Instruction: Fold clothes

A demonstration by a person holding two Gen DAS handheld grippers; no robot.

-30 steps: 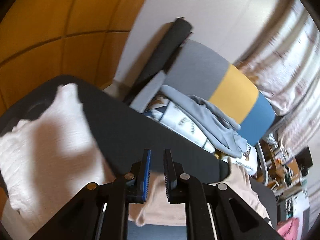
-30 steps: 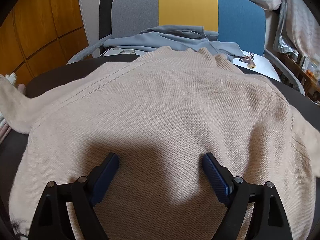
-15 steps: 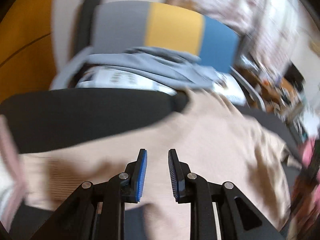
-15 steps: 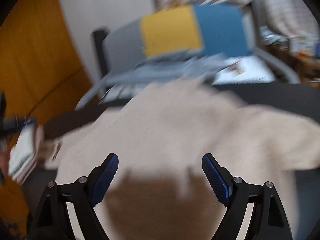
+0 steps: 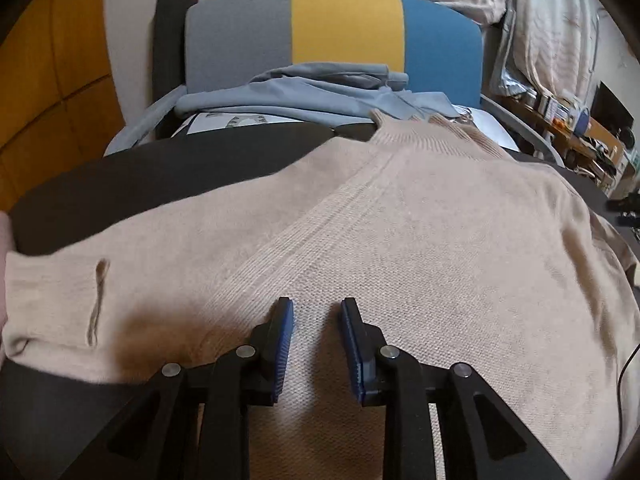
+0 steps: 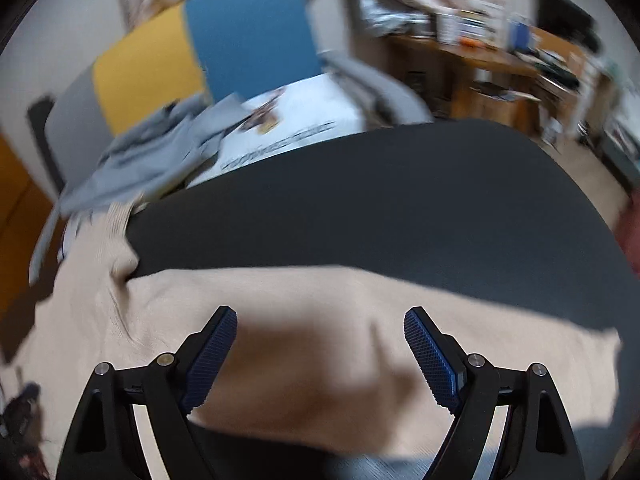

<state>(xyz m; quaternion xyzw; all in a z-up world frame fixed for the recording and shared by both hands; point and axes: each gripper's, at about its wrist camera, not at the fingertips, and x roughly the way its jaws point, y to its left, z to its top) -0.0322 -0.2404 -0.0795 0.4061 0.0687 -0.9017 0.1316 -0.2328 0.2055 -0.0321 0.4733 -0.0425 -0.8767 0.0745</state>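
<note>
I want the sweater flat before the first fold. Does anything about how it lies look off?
Mostly flat. The beige sweater lies spread on the dark table, but the sleeve carries a pinched crease near its cuff, and the collar overhangs the far edge by the grey garment. No tear or stain shows.

I see a dark table (image 5: 168,176) carrying my beige sweater (image 5: 420,240) spread flat, one sleeve (image 6: 460,320) stretched sideways across the dark top.
</note>
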